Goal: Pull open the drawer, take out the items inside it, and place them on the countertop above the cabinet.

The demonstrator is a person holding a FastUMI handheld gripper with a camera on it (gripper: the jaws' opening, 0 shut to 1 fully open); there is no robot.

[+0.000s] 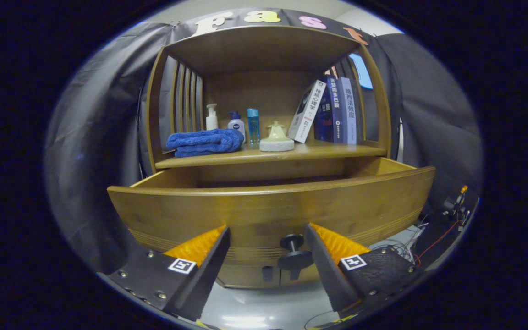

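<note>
My jaws (pixel 267 250) stood open, gripping nothing, with the dark knob (pixel 294 255) between them, nearer the right finger. The drawer (pixel 268 208) was pulled well out, its front panel running crosswise just ahead of my fingertips. Its inside lay above and beyond that front edge, hidden from me, so I judged I had to rise over the panel. The bench (pixel 264 155) sat higher still, behind the drawer.

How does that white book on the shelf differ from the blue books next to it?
The white book leans, tilted against the blue books, while they stand upright. Its cover is pale; theirs are dark to light blue. It stands nearer the cream ornament; they stand nearer the shelf's right side. All rest on the countertop, spines outward. The tongs are open, the drawer knob between them.
</note>
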